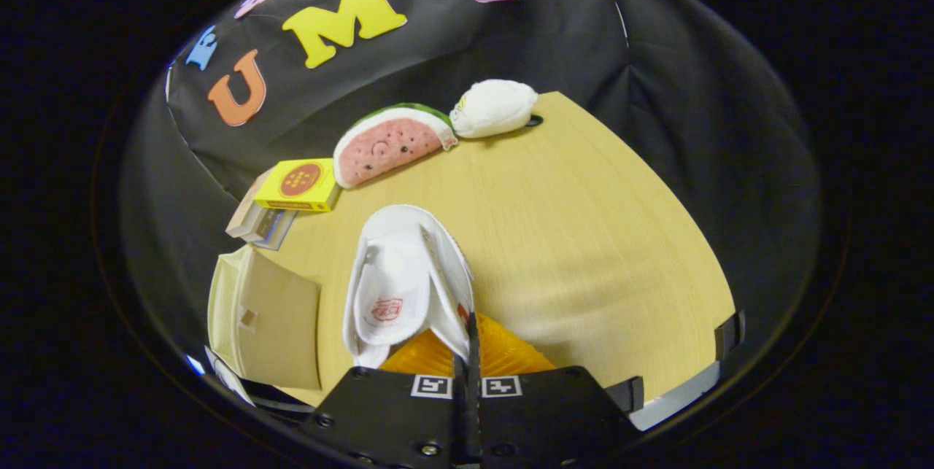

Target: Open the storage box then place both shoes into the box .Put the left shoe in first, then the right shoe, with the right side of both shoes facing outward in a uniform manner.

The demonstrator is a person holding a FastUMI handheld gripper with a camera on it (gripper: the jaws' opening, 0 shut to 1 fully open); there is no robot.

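We see our gripper (467, 341) with its two fingers pressed close together, pinching the right side wall of a white shoe (401, 283) near the heel; the wall's edge sits in the narrow gap between the fingertips. The shoe hangs just ahead of the fingers and a little to their left, its opening turned toward us so that the insole with a red mark shows, and its toe pointing away from us. Whether the toe touches the table (584, 235) we cannot tell. Low to the left of the fingers stands the box (266, 316), pale cream, with one flat panel facing us and a small square notch in it; how far it is open we cannot tell from here. Beyond the shoe, at the far left edge of the table, a yellow carton (299, 184) lies on top of a grey carton (255, 225). Farther off, past the shoe, a plush watermelon slice (390, 144) rests on the table, and a white plush bun (492, 108) lies just to its right, touching its tip.
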